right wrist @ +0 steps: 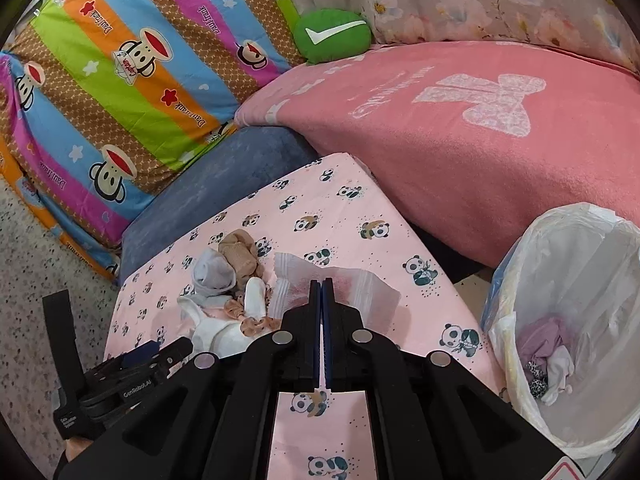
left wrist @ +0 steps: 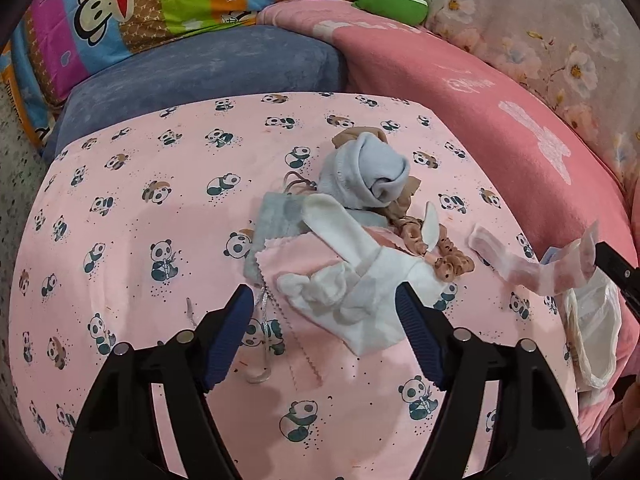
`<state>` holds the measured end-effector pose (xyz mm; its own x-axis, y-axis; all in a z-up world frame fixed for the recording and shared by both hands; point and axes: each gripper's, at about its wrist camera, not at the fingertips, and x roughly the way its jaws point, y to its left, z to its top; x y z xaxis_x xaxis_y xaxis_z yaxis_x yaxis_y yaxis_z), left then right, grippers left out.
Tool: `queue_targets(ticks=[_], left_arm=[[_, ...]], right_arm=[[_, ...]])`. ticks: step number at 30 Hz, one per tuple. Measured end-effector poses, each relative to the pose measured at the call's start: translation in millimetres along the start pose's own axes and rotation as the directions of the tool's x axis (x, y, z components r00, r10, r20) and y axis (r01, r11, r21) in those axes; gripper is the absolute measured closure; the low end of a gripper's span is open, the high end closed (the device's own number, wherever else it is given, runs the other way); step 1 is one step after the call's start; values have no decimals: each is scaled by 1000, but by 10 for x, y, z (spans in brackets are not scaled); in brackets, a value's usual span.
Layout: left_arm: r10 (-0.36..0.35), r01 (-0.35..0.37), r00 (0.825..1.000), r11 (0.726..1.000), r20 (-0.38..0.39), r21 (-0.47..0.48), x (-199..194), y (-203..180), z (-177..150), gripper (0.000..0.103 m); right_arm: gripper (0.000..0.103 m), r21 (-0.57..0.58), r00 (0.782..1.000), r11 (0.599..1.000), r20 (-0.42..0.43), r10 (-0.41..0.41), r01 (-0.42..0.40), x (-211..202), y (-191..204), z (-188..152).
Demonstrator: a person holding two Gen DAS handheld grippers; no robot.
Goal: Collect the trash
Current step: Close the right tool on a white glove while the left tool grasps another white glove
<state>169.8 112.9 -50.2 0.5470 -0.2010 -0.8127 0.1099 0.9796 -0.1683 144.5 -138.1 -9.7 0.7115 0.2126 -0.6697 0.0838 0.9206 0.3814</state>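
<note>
Right claw (right wrist: pixel 322 284), closed on a wrapper (right wrist: pixel 348 284), could let it slip short of the bin (right wrist: pixel 560 320) at 3 o'clock. Left claw (left wrist: pixel 324 304), open, straddles a white sock (left wrist: pixel 360 300) and may snag the pink cloth (left wrist: pixel 296 260).

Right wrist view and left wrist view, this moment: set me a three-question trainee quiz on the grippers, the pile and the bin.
1. True or false: the right gripper is shut on a white and pink plastic wrapper.
2. Multiple choice: between the open jaws of the left gripper lies mainly A) a white sock, B) a green cushion, C) a book.
3. Fill in: the bin lined with a white bag stands to the ____ of the panda-print sheet in the right wrist view.

Key: 1 true; 2 A; 3 right.
</note>
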Motion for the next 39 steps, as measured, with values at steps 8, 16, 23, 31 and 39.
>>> queue_targets(ticks=[8, 16, 23, 31, 39], left_arm=[[-37, 38, 999, 999, -39, 33, 106, -131, -36, 59], [-66, 69, 996, 996, -61, 51, 80, -203, -73, 102], [-104, 102, 995, 992, 12, 80, -242, -347, 41, 103], [-101, 95, 994, 986, 32, 139, -235, -408, 81, 101], [-56, 62, 998, 983, -39, 172, 166, -340, 13, 99]], right_arm=[[100, -15, 1000, 1000, -25, 7, -7, 45, 136, -128], [100, -22, 1000, 1000, -20, 12, -12, -14, 178, -176], [100, -29, 999, 999, 26, 23, -22, -224, 222, -111], [100, -18, 997, 1000, 70, 21, -19, -416, 201, -58], [100, -17, 998, 1000, 58, 21, -20, -408, 188, -39]])
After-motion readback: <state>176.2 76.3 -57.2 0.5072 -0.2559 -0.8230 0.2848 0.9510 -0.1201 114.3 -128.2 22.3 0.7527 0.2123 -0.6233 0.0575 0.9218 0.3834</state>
